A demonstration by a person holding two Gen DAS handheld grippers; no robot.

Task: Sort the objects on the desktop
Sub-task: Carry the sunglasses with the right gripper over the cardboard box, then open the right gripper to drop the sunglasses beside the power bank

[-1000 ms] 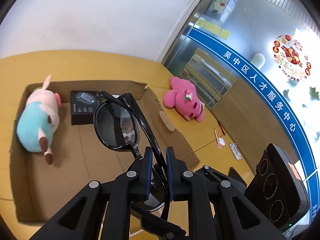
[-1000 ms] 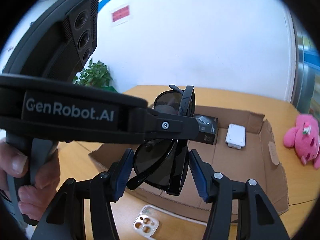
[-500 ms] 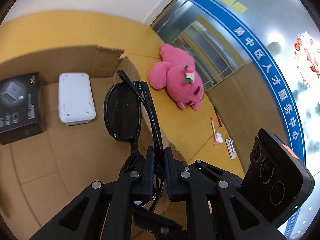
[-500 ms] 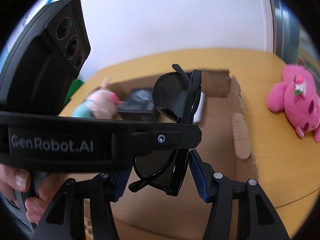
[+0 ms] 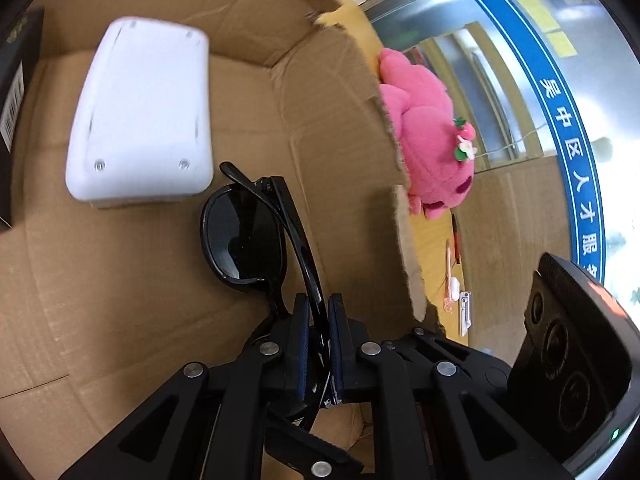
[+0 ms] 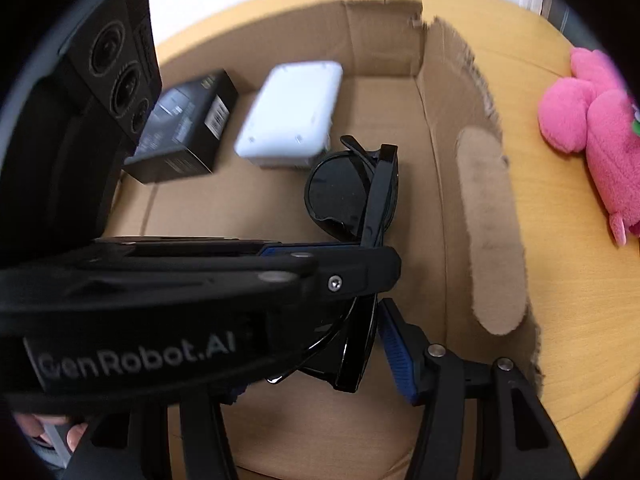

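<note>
A yellow wooden table carries an open cardboard box with torn flaps, which fills most of both views. Directly on the tabletop at about 3 o'clock of the box, just past its ragged right wall, lies a pink plush toy, seen at 2 o'clock in the right wrist view. Nearer along the same side, at 3 to 4 o'clock in the left wrist view, a thin pink pen and a small white clip-like item lie side by side on the wood, too small to identify further.

Both wrists overlook cardboard box closely.
</note>
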